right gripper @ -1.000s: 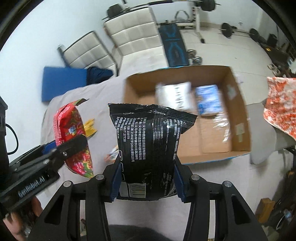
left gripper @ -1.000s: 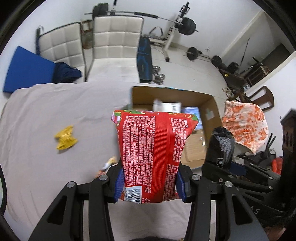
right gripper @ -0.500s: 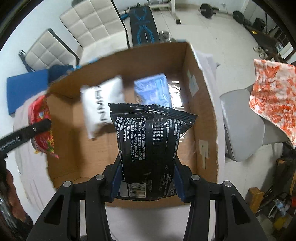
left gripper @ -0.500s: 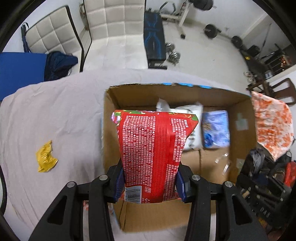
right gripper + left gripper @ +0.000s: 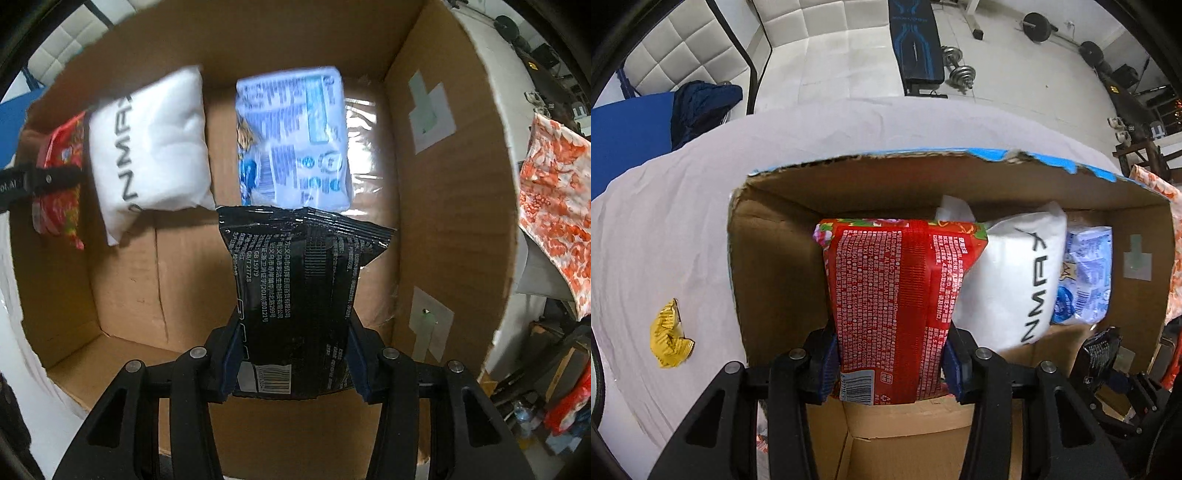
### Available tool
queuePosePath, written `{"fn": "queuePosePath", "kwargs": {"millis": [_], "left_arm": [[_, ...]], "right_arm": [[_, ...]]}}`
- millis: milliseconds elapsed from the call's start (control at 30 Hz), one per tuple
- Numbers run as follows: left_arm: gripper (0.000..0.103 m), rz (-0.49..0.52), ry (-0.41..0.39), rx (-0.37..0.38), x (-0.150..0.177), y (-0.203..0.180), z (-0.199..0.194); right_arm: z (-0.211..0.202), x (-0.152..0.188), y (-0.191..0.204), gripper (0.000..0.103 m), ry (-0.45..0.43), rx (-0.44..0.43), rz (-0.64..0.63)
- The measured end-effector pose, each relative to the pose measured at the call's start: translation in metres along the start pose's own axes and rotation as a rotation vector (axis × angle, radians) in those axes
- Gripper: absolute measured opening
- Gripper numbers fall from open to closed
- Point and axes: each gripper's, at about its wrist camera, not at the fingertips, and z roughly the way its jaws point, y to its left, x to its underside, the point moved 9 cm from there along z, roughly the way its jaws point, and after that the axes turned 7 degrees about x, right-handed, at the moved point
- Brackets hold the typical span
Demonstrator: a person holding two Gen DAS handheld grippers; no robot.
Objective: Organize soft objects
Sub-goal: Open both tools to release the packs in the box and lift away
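My left gripper [image 5: 890, 363] is shut on a red printed pack [image 5: 894, 295] and holds it inside the left part of the cardboard box [image 5: 768, 266]. My right gripper [image 5: 293, 360] is shut on a black pack [image 5: 299, 284] and holds it over the box's floor [image 5: 147, 280]. A white soft pack [image 5: 147, 147] and a light blue pack [image 5: 295, 136] lie in the box at its far side. The red pack also shows at the box's left in the right wrist view [image 5: 59, 184], with the left gripper's finger across it.
The box stands on a table with a pale cloth [image 5: 665, 221]. A crumpled yellow wrapper [image 5: 670, 339] lies on the cloth left of the box. White padded chairs [image 5: 820, 37] and gym weights [image 5: 956, 72] stand beyond. An orange patterned cloth [image 5: 554, 203] hangs at right.
Both grippers have moved forward and down into the box with their packs. The box now fills both views.
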Motion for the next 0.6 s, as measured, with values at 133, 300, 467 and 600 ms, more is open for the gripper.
{"fn": "queuePosePath", "kwargs": {"millis": [133, 300, 467, 600], "left_arm": [[0.045, -0.002, 0.008, -0.021, -0.001, 0.003, 0.003], [0.045, 0.003, 0.010, -0.023, -0.005, 0.001, -0.001], [0.046, 0.001, -0.015, -0.022, -0.004, 0.003, -0.013], [0.049, 0.004, -0.044, -0.008, 0.002, 0.000, -0.029]], "right_arm": [[0.007, -0.002, 0.000, 0.054, 0.007, 0.011, -0.011], [0.008, -0.003, 0.002, 0.056, 0.012, 0.019, -0.013], [0.000, 0.001, 0.004, 0.059, -0.007, 0.022, -0.007], [-0.011, 0.003, 0.004, 0.059, -0.026, 0.019, 0.007]]}}
